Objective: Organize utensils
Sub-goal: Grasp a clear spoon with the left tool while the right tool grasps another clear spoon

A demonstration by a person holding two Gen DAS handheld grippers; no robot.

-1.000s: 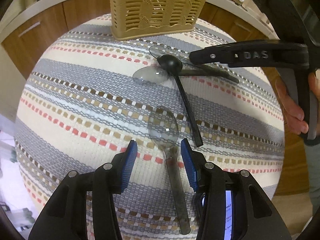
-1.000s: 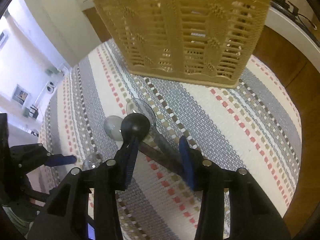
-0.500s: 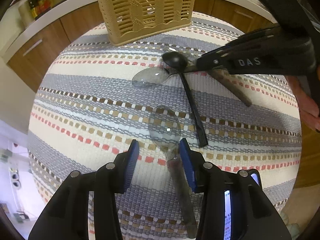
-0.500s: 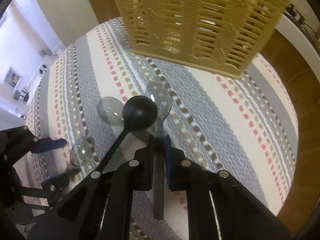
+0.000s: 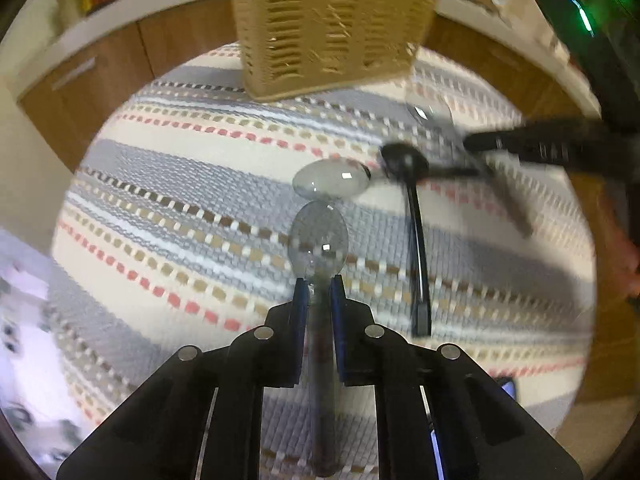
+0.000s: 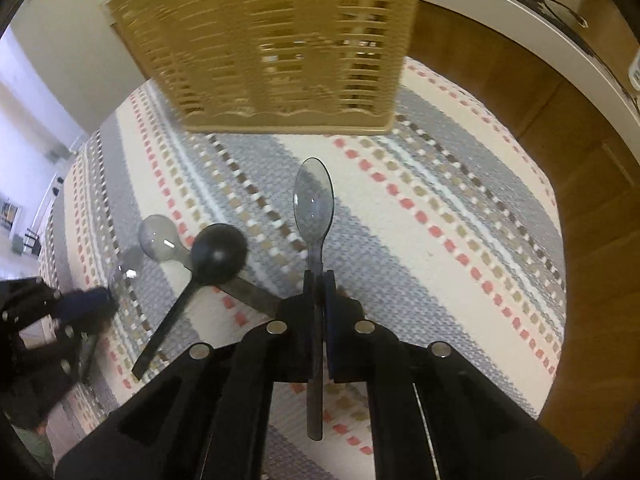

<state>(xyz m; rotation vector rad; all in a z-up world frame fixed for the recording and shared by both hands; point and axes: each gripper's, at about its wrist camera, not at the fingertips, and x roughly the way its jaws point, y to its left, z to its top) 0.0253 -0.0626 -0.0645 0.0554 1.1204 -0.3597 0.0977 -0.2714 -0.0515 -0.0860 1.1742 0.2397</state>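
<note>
Left gripper (image 5: 319, 294) fingers closing, right gripper (image 6: 319, 280) fingers clamped

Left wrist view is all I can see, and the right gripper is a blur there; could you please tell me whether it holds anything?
Observer: Yes. The right gripper is shut on a smoky clear spoon.
Operator: Thank you. Which way does it point?
Observer: Its bowl points toward the tan basket, the tip apart from it.
Operator: My left gripper is closing on another clear spoon. Where does the right one grip?
Observer: Near the neck, just behind the bowl; most of the handle runs back under the gripper.
</note>
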